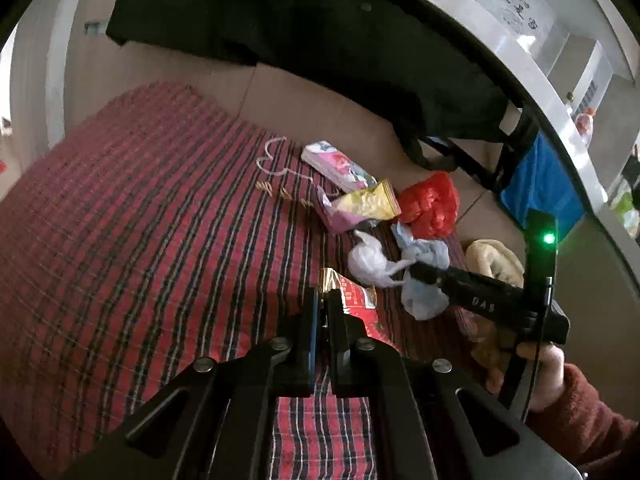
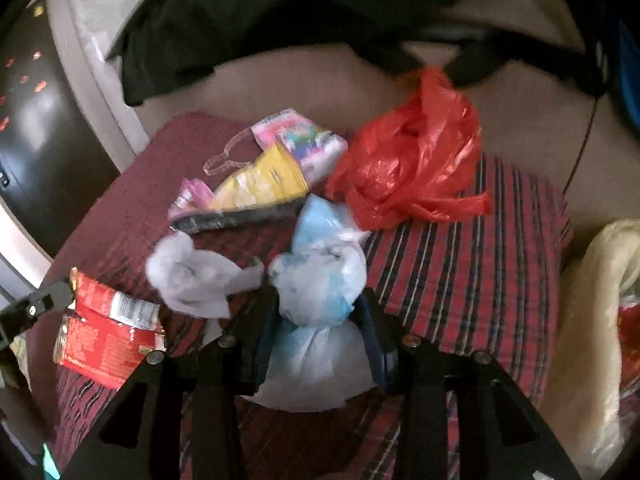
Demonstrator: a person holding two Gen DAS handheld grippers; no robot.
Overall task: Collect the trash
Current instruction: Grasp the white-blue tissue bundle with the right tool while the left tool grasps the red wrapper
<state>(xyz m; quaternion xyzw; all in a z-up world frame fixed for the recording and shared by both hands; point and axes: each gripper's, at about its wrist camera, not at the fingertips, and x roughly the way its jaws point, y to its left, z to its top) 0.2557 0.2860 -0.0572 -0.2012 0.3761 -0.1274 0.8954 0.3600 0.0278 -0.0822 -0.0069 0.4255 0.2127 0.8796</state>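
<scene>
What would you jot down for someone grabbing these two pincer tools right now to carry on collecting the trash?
Left gripper: shut on the edge of the red snack wrapper.
Right gripper: jaws either side of the pale blue plastic bag; a firm grip can't be confirmed.
On the striped red cloth: white crumpled bag, yellow packet, pink packet, red plastic bag.
Done: nothing visibly binned.
Left: remove all of it; no bin in view.
</scene>
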